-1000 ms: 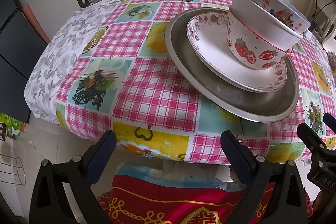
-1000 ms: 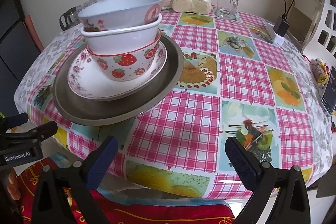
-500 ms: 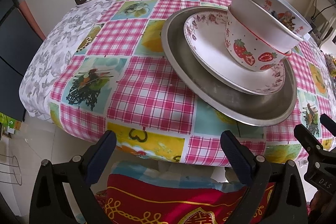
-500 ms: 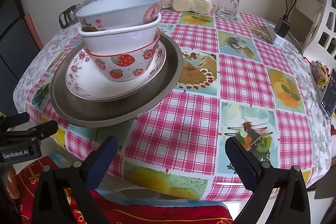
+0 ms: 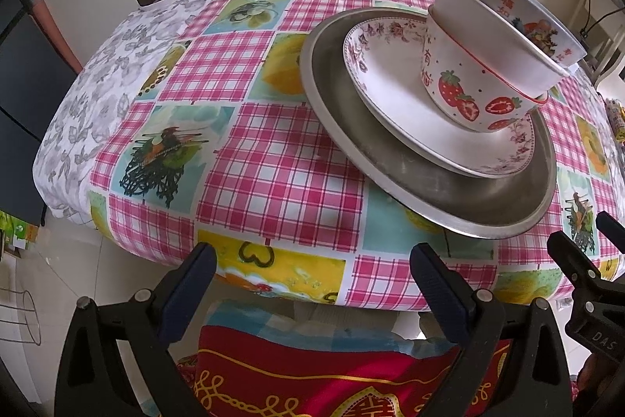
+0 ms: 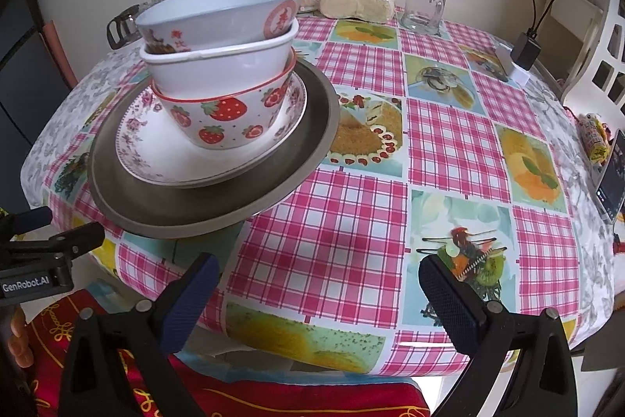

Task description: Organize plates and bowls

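Stack: three nested bowls, blue-lined bowl [image 6: 218, 12] in white bowl [image 6: 222, 73] in strawberry bowl [image 6: 230, 116], sit on a floral plate [image 6: 156, 159] inside a metal tray [image 6: 308, 127] on the worktop [image 6: 449, 127].
Left tongs [image 5: 312, 284]: jaws spread, empty, at the near edge, short of the tray.
Right tongs [image 6: 318, 292]: likewise parted and empty, well apart from the stack.
Tip risk: the bowls sit off-centre and look tilted; nudging the top rim could topple the tower.
Slip risk: pinching only the tray's thin lip probably lets the whole load slide.
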A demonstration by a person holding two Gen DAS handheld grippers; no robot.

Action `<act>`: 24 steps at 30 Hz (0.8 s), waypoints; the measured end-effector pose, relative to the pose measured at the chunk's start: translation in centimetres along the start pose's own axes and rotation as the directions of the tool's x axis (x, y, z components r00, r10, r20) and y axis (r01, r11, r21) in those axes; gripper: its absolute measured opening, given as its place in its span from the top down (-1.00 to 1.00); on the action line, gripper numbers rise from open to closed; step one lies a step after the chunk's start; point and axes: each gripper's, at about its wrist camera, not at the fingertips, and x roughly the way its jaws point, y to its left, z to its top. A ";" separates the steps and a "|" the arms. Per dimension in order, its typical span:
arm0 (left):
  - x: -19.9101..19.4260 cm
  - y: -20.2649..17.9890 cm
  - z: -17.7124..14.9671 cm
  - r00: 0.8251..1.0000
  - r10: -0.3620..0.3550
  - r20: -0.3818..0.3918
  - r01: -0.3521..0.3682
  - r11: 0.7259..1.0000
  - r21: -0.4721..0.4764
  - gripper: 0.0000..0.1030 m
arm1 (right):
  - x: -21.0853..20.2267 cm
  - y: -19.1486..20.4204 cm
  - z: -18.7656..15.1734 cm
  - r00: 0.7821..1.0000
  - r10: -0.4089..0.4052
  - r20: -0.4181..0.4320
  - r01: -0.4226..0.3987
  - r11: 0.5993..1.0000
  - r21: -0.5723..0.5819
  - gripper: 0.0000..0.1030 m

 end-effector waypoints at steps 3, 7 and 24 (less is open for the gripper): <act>0.1 0.0 0.0 1.000 -0.004 -0.002 0.004 1.000 0.000 -0.93 | 0.1 -0.1 0.0 1.000 -0.001 -0.003 0.001 1.000 0.001 -1.00; 0.1 -0.1 0.0 1.000 -0.007 -0.003 0.007 1.000 0.002 -0.93 | 0.2 0.0 0.0 1.000 -0.001 -0.004 0.001 1.000 -0.006 -1.00; 0.3 -0.1 0.0 1.000 -0.023 -0.017 0.023 1.000 0.006 -0.93 | 0.3 -0.1 -0.1 1.000 -0.004 -0.010 0.004 1.000 -0.006 -1.00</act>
